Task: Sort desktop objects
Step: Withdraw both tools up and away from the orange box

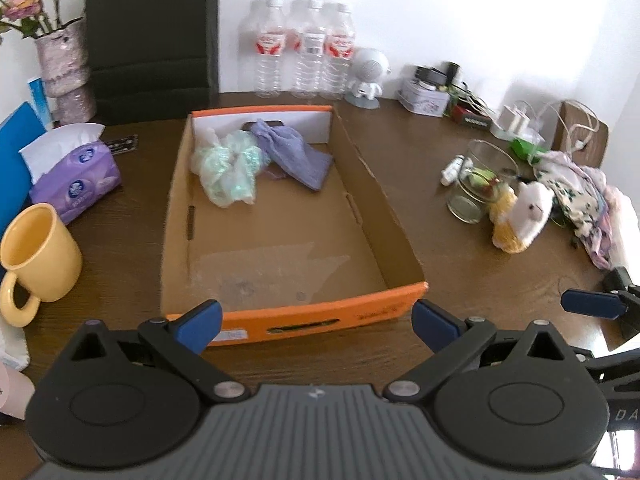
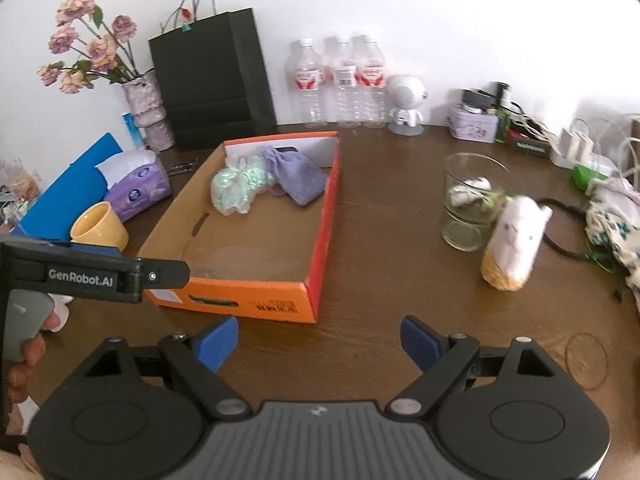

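Orange cardboard box point(image 1: 280, 208) at centre of brown desk point(image 1: 460, 280), open top, long axis running 6 to 12 o'clock. Inside, bunched at the 12 o'clock end: pale green crinkled bag point(image 1: 226, 168) touching a purple cloth point(image 1: 296, 154); rest of box floor bare.

Outside, at 3 o'clock of the box, well apart: clear glass point(image 2: 468, 204) with small bits inside, plush toy point(image 2: 514, 248) leaning just beside it, floral fabric heap point(image 2: 616, 224) further out toward 3. White tube point(image 1: 452, 168) lying near the glass. At 9 o'clock: yellow mug point(image 1: 38, 252), purple tissue pack point(image 1: 76, 176).

Left gripper point(image 1: 316, 320) at 6 o'clock of the box, low, jaws spread wide, nothing between. Right gripper point(image 2: 320, 338) over bare desk, between box and plush toy, jaws likewise wide and empty.

Stage unclear: two soft items in box, several loose ones out; fits a sort partway or one where only those two belong inside.

Risks, judged:
- Plush toy touching glass; a grab from the side likely to knock the glass over or roll it
- Dark cord point(image 2: 560, 244) beside the toy; could snag a finger
- Fabric heap slack, apt to trail and drag neighbours
- Box light; a nudge on the rim may slide it
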`<state>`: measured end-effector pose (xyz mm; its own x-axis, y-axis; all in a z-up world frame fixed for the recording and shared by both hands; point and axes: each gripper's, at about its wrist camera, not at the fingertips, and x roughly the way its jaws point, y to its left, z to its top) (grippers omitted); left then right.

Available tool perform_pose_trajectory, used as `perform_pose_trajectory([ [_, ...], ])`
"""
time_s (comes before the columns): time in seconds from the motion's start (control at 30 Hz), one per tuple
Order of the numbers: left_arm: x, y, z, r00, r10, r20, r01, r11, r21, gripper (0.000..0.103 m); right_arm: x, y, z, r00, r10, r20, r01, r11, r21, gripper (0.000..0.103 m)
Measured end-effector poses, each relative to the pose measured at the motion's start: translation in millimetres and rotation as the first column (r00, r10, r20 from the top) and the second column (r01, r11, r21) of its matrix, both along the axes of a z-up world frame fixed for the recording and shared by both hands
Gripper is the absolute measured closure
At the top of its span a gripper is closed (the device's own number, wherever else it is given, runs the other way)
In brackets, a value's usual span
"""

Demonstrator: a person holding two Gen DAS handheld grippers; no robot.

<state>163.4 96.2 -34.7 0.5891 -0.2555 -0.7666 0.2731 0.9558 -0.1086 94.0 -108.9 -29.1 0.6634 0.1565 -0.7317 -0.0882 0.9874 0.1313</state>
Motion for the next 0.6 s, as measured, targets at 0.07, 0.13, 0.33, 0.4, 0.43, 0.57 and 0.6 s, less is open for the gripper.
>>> perform_pose_trajectory([
  [0.07,-2,-5,2,1.000,-0.013,0.008,0.013,1.000,-0.003,0.000,-6,-5,0,1.000,-0.018,-0.002,0.018,1.000,-0.008,0.007],
  [0.13,-4,-8,4,1.000,-0.016,0.020,0.017,1.000,-0.005,0.000,-11,-12,1,0.999,-0.033,0.002,0.033,0.999,-0.017,0.000],
  [0.33,-4,-21,7,0.999,0.018,0.033,-0.018,1.000,-0.003,0.000,-11,-39,0,0.999,-0.047,0.015,0.047,0.999,-0.013,0.000],
  [0.4,-3,-28,7,0.999,0.033,0.035,-0.032,0.999,-0.005,0.000,-8,-49,-2,0.999,-0.041,0.015,0.042,0.999,-0.011,0.000],
  [0.43,-3,-34,7,0.999,0.040,0.032,-0.040,0.999,-0.006,0.000,-6,-55,-2,0.999,-0.035,0.014,0.035,0.999,-0.012,0.000],
  [0.57,-5,-59,7,0.998,0.051,0.024,-0.051,0.999,-0.002,0.000,-1,-84,-4,1.000,-0.027,0.000,0.027,1.000,-0.010,0.000],
  [0.6,-5,-65,6,0.998,0.053,0.020,-0.053,0.999,-0.001,0.000,1,-92,-5,1.000,-0.027,-0.003,0.027,1.000,-0.009,0.000],
])
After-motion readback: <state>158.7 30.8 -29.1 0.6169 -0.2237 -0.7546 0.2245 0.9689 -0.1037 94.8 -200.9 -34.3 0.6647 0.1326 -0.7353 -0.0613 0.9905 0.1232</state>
